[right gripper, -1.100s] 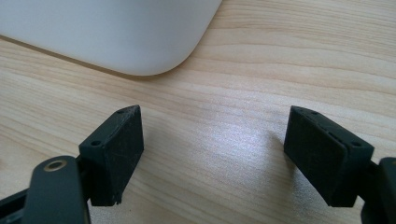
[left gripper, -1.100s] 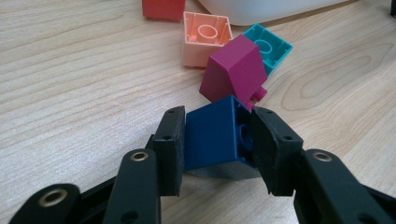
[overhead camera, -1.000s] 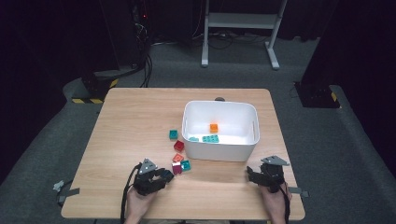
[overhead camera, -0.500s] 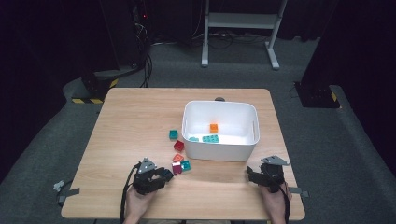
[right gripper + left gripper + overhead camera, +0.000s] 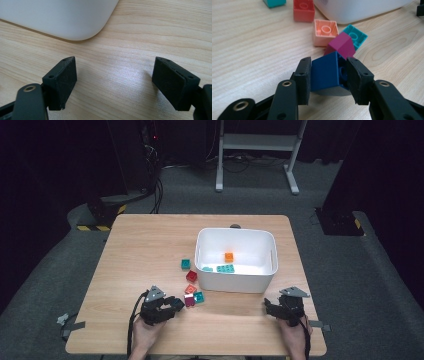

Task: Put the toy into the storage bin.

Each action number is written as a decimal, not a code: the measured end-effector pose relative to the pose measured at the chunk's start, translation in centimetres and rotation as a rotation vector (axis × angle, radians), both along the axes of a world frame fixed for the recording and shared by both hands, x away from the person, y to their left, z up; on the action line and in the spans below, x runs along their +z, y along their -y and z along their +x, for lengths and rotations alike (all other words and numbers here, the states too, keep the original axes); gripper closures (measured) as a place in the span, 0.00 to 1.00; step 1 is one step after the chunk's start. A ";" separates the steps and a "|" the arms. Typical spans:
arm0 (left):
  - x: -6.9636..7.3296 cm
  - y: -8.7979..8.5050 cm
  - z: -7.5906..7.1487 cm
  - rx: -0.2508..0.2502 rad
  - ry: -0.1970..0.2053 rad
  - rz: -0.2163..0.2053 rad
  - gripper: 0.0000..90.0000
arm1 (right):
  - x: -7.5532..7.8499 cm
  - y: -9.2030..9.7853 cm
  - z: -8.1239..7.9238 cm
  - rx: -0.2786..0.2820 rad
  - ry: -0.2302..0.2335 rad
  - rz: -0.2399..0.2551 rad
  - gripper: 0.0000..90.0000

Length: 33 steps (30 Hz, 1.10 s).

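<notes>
My left gripper (image 5: 329, 77) is shut on a dark blue brick (image 5: 325, 73), tilted and just off the wood, its pads pressing both sides. In the high view the left gripper (image 5: 176, 305) sits near the table's front edge, left of a cluster of bricks. Just beyond the blue brick lie a magenta brick (image 5: 342, 45), a peach brick (image 5: 325, 32), a teal brick (image 5: 355, 36) and a red brick (image 5: 304, 10). My right gripper (image 5: 113, 82) stands open over bare wood by the corner of the white bin (image 5: 62, 17); it is at the front right in the high view (image 5: 270, 309).
The white bin (image 5: 265, 277) holds an orange brick (image 5: 229, 256) and teal bricks (image 5: 225, 268). Another teal brick (image 5: 185, 264) lies left of the bin. The wooden table (image 5: 150, 240) has free room at the left and back.
</notes>
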<state>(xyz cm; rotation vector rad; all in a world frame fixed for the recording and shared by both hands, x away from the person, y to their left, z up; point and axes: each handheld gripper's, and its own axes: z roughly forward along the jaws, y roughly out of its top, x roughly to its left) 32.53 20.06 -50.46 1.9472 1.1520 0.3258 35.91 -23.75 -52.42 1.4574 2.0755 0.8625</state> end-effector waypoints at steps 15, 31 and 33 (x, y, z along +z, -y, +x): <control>2.7 -0.9 1.4 -0.008 0.024 -0.035 0.63 | 0.0 0.0 0.0 0.000 -0.001 -0.001 0.22; 6.5 -1.0 3.2 -0.040 0.068 -0.057 0.63 | 0.0 0.0 0.0 0.001 -0.001 -0.001 0.22; 7.1 -1.0 3.5 -0.044 0.072 -0.065 0.63 | 0.0 0.0 0.0 0.001 -0.001 -0.001 0.22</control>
